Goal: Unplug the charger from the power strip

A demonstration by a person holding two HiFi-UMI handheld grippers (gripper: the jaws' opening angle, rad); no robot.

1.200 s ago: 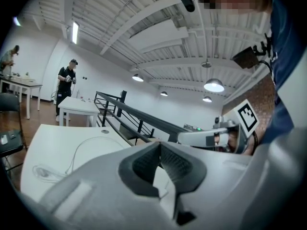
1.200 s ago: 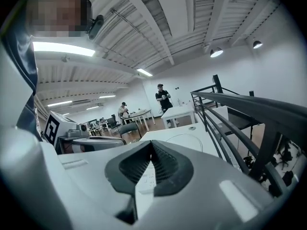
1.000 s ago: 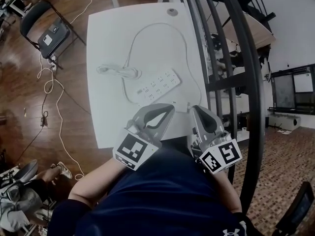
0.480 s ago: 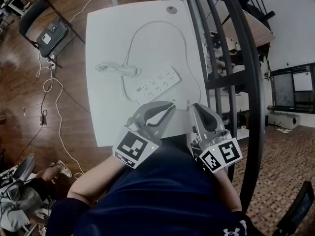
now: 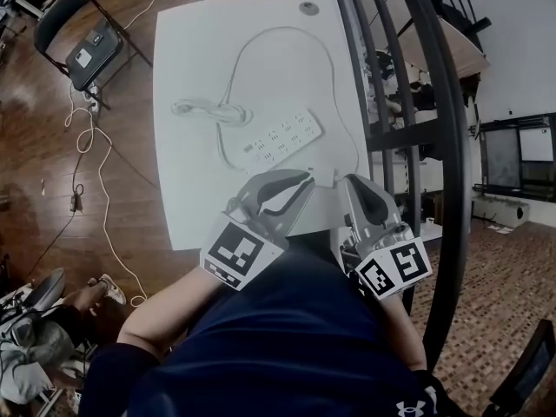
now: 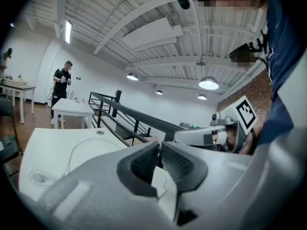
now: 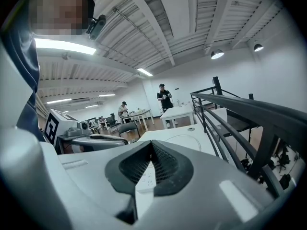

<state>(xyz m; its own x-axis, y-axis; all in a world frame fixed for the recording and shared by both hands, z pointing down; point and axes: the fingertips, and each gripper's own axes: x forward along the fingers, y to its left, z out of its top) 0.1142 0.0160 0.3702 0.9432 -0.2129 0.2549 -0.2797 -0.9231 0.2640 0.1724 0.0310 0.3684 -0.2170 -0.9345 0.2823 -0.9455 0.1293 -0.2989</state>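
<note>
The left gripper (image 6: pixel 159 146) shows only a narrow slit between its jaws, which are opening with nothing in them. The right gripper (image 7: pixel 150 146) is closed tight and empty. The 2 tools hang at the near edge of the white table (image 5: pixel 187 198). The power strip (image 5: pixel 280 139) lies just ahead, its long axis slanting near-left to far-right. The left gripper's tips are nearer its middle, so that hand looks better placed. The charger cannot be made out on the strip. A coiled white cable (image 5: pixel 207 109) lies beyond it.

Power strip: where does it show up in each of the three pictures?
Head view: power strip at the centre of the white table.
Left gripper view: cannot be made out.
Right gripper view: power strip low centre, beyond the jaws.
Shared landmark: black railing.
</note>
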